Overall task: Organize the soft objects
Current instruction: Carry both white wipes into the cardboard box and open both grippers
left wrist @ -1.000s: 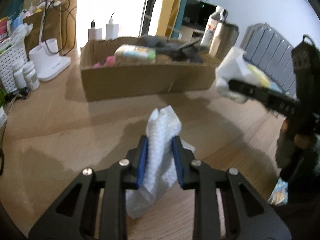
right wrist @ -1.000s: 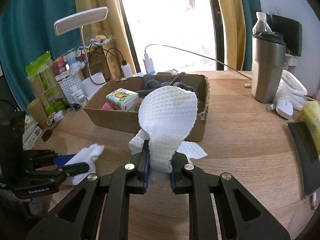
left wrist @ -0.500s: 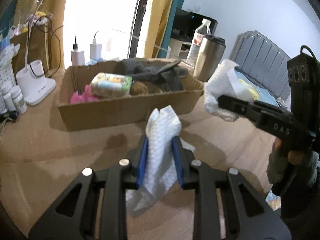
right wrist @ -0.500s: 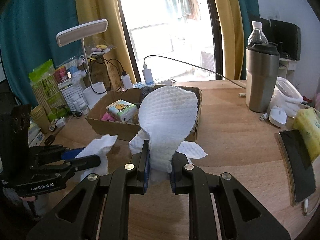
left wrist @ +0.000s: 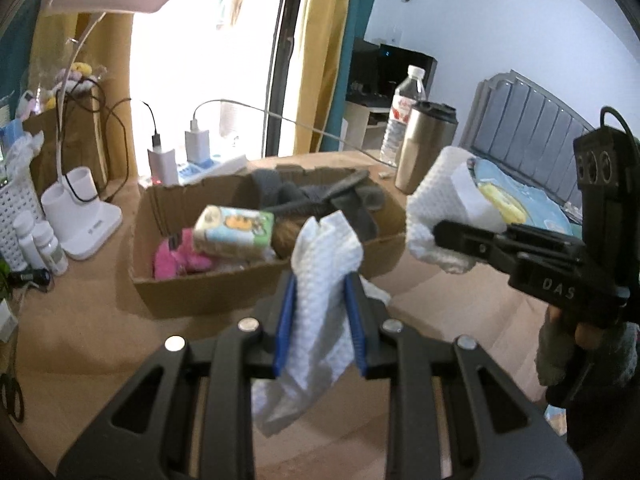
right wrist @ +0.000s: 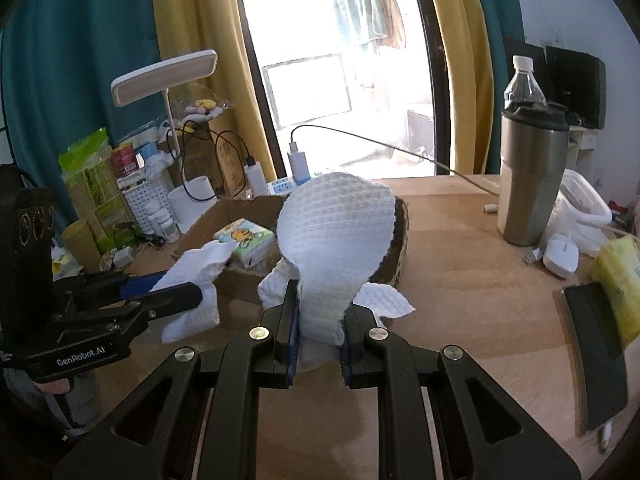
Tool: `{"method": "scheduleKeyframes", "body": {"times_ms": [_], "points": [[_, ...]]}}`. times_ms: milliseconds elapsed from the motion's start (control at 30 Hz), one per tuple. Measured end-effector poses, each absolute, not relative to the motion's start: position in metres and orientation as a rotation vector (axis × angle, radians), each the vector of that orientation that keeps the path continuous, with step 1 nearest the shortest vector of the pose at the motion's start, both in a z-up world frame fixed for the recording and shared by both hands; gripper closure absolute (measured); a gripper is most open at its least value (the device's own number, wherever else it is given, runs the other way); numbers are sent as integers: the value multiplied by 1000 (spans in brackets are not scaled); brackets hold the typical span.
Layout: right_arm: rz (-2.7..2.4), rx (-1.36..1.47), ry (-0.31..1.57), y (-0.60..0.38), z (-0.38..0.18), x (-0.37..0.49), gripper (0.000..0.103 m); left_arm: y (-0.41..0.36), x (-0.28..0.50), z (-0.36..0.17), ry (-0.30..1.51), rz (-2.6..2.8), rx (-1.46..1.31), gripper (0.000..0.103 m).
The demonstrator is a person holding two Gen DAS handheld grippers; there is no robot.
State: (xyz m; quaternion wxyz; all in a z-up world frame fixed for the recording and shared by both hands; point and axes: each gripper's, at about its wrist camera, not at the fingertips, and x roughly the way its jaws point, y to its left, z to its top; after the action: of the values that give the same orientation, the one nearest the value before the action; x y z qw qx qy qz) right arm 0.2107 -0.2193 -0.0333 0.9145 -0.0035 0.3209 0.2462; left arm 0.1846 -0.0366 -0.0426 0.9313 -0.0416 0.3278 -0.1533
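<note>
Each claw pinches a piece of white cloth clear of the counter (right wrist: 480, 272). The left claw (left wrist: 320, 316) grips a crumpled cloth (left wrist: 320, 308) at lower centre of its view; the right claw (right wrist: 318, 332) grips a rounded cloth (right wrist: 336, 240) at centre of its own. The box (left wrist: 248, 292) sits just beyond, already holding soft items. To do this well, I would carry each cloth fully over the box rim before letting go, one claw at a time so they don't collide.
</note>
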Motion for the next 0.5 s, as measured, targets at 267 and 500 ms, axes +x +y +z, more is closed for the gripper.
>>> {"method": "scheduleKeyframes", "body": {"times_ms": [267,500], "points": [[495,-21,641,-219,-26,226,86,-16,198,-35,642,-261,-101,77],[512,-34,642,-209,-27,240,86,7,212,-32,624,-212,-115,77]]}}
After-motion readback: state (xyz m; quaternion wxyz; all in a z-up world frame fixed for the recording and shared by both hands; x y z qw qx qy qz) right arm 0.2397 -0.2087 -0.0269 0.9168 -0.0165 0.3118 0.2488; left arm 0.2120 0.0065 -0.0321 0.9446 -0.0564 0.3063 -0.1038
